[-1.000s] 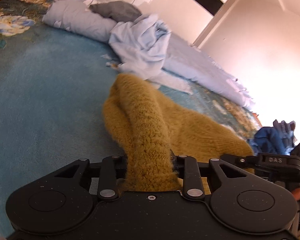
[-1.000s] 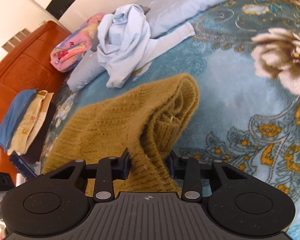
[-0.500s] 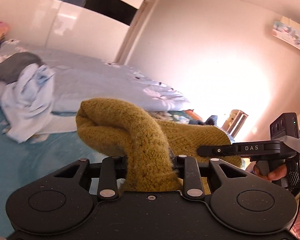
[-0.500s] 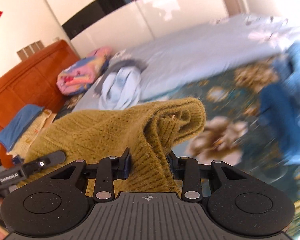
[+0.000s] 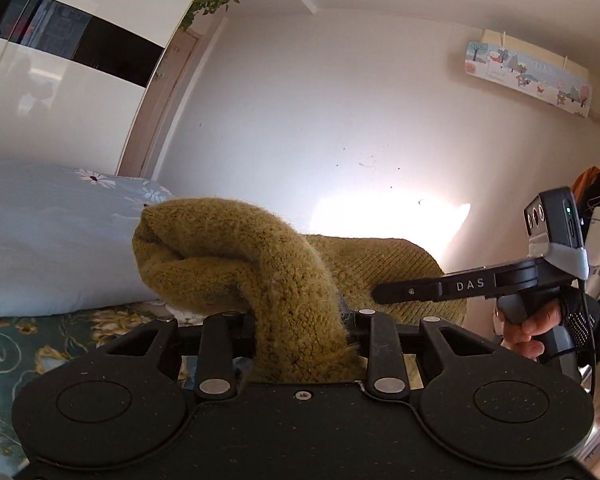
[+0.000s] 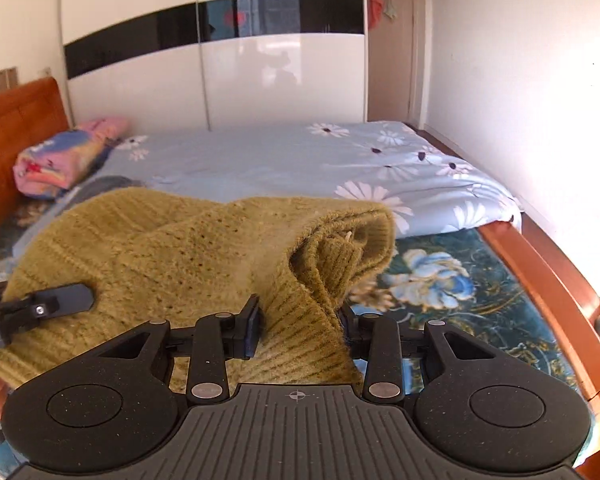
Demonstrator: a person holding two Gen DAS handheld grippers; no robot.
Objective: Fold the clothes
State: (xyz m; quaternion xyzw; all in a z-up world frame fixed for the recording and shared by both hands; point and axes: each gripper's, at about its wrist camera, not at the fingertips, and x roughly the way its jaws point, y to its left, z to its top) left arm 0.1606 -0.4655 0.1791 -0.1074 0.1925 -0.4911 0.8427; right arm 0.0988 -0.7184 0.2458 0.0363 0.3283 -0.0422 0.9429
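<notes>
A mustard-yellow knit sweater (image 5: 236, 256) hangs lifted in the air between my two grippers. My left gripper (image 5: 300, 320) is shut on a thick bunched edge of it. My right gripper (image 6: 300, 316) is shut on another edge of the sweater (image 6: 172, 256), whose ribbed cuff folds over to the right. The right gripper also shows from the side in the left wrist view (image 5: 412, 290), and the left gripper's finger shows in the right wrist view (image 6: 56, 302). The fingertips of both are buried in the knit.
Below lies a bed with a teal floral blanket (image 6: 452, 280) and a pale blue daisy quilt (image 6: 300, 160). A colourful pillow (image 6: 60, 156) sits by the wooden headboard (image 6: 16, 120). The bed's wooden edge (image 6: 540, 272) runs at right. A white wardrobe (image 6: 260, 60) stands behind.
Both grippers have risen and tilted up with the sweater, lifting it off the blanket. The views now look across the room instead of down at the bed.
</notes>
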